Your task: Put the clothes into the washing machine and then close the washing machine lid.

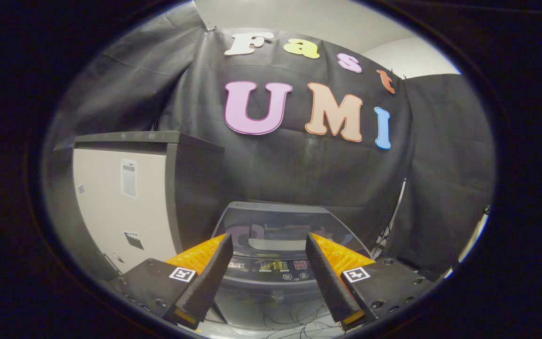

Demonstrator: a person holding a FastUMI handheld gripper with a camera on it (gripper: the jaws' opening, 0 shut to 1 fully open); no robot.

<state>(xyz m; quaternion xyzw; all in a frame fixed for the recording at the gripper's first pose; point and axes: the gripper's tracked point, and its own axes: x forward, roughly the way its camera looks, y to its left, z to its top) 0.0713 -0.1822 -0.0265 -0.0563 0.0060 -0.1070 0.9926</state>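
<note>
- The tongs [267,245] stand apart, holding nothing.
- The washing machine [271,268] sits just ahead, seen between the fingers, its glass lid [275,228] shut.
- A tall cabinet [148,197] stands just beside the machine, against the black cloth wall [299,169].

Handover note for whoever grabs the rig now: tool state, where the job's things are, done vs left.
Tool: open, fingers spread, holding nothing, raised in front of the washing machine.
Washing machine: just ahead of and beyond the fingers, against the booth wall, its control panel facing the tool. Lid looks down flat over the tub; it is glassy and reflective, so I cannot tell what is inside.
A tall cabinet stands beside the machine. Cables lie on the floor in front.
Done: cannot confirm whether any clothes are loaded.
Left: confirm clothes are inside; if not, open the lid, load them and close it.
</note>
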